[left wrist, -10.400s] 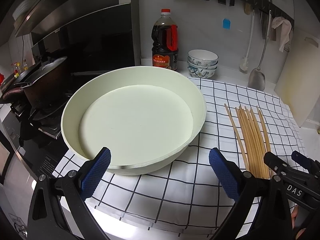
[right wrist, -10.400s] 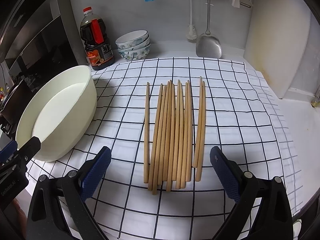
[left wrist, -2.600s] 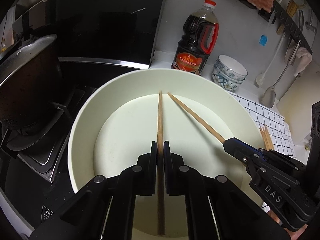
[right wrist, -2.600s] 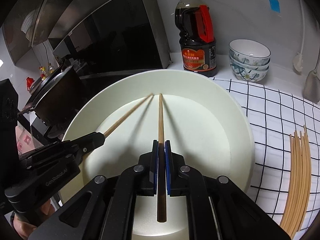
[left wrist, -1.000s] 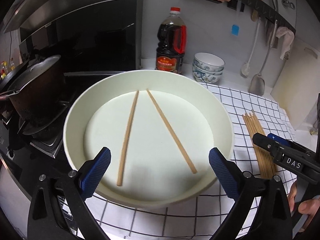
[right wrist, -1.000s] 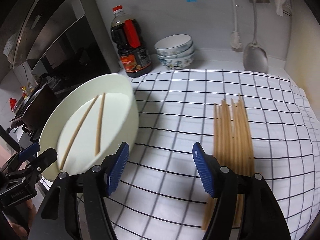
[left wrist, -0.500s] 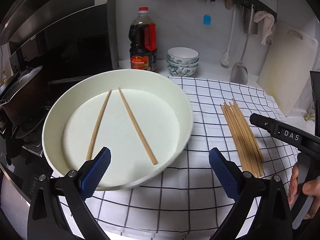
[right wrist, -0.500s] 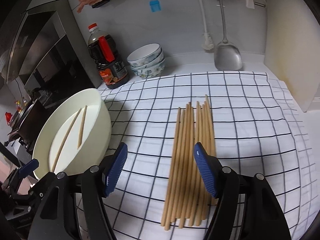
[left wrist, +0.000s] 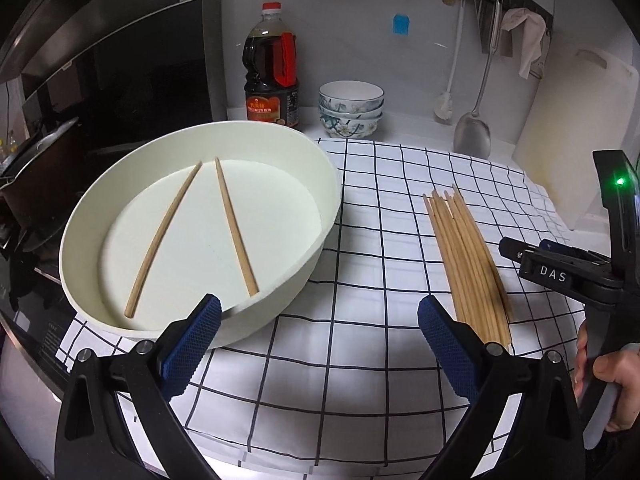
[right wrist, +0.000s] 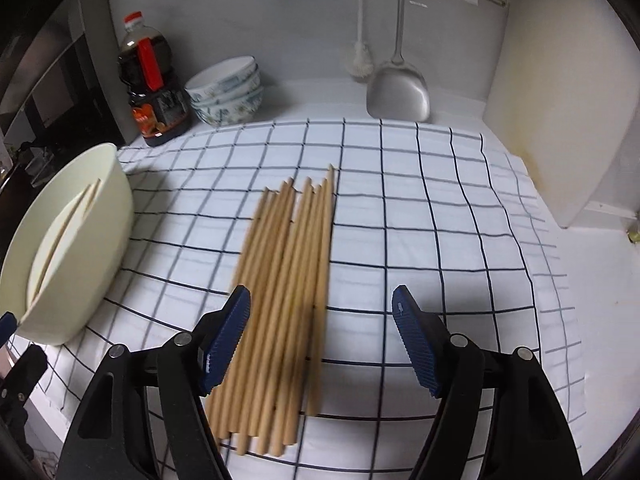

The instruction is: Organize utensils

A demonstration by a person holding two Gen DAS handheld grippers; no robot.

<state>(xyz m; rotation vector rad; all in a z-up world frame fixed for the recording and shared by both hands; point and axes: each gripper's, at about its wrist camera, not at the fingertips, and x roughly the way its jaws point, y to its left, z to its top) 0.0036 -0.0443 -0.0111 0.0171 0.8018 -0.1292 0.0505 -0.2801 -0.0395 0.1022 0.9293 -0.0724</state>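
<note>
Two wooden chopsticks (left wrist: pixel 234 226) lie apart in a V inside the big cream basin (left wrist: pixel 320 184). Several more wooden chopsticks (left wrist: pixel 466 258) lie in a bundle on the checked cloth (left wrist: pixel 360 360). My left gripper (left wrist: pixel 318 338) is open and empty, low over the cloth between the basin and the bundle. My right gripper (right wrist: pixel 320 328) is open and empty, just above the near half of the bundle (right wrist: pixel 288 280); it also shows in the left wrist view (left wrist: pixel 560 274). The basin (right wrist: pixel 116 208) is at its left.
A dark sauce bottle (left wrist: pixel 273 68) and stacked patterned bowls (left wrist: pixel 351 109) stand at the back wall. A metal spatula (right wrist: pixel 398 92) and a brush hang there. A white cutting board (right wrist: pixel 560 100) leans at the right. A pot on the stove (left wrist: pixel 32 184) is at the left.
Both grippers have swung right, away from the basin toward the chopstick bundle. The right gripper has come lower and closer over the bundle. The two chopsticks in the basin have not moved.
</note>
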